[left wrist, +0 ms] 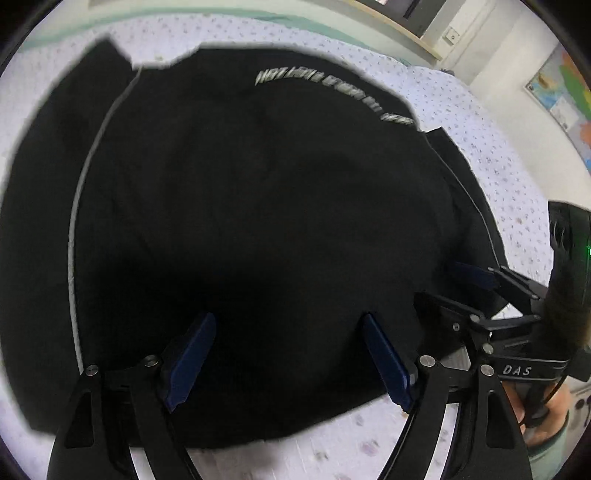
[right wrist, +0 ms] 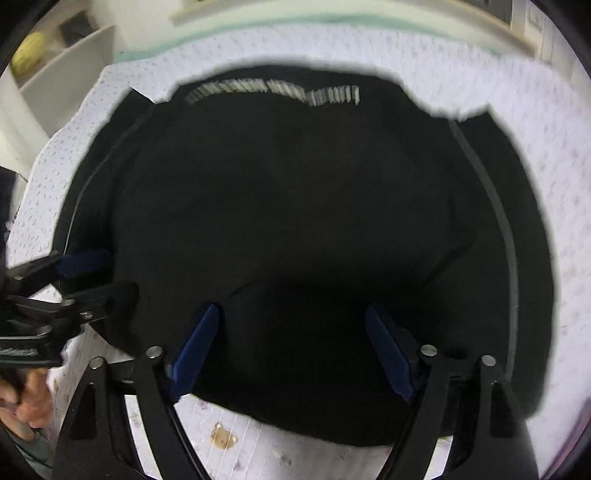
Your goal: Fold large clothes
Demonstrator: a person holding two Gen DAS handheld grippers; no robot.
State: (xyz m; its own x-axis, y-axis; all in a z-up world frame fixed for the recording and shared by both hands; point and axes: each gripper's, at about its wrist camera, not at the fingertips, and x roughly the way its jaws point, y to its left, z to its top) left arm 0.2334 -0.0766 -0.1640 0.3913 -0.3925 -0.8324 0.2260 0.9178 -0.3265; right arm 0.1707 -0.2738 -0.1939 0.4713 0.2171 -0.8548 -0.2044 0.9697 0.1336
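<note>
**Inspector:** Start nearest the jaws. What lies there?

**Assistant:** The left gripper (left wrist: 288,354) has its blue pads spread wide with nothing clamped; the black garment (left wrist: 258,203) lies flat below and beyond them. The right gripper (right wrist: 291,350) stands wide too, its jaws just opening, nothing pressed between the pads, with the same garment (right wrist: 295,221) beneath.

**Inspector:** The surface?

**Assistant:** A white sheet with small purple flecks (left wrist: 461,122) shows around the garment on every side. Nearer than the right jaws, a small brown bear print (right wrist: 221,435) marks the sheet.

**Inspector:** Further out?

**Assistant:** Blurred grey lettering (left wrist: 332,88) runs across the garment's far part, and a pale stripe (left wrist: 79,229) curves to the left of the left jaws. Beyond the sheet's far edge lies a green band (right wrist: 236,26).

**Inspector:** Containers?

**Assistant:** White shelves (right wrist: 70,74) far left of the right jaws; a yellowish object (right wrist: 26,55) sits there, too blurred to identify.

**Inspector:** Differences between views?

**Assistant:** Only the left view shows a wall map (left wrist: 565,99). Each view catches the other gripper at its edge, with a hand (right wrist: 33,402) on the handle.
</note>
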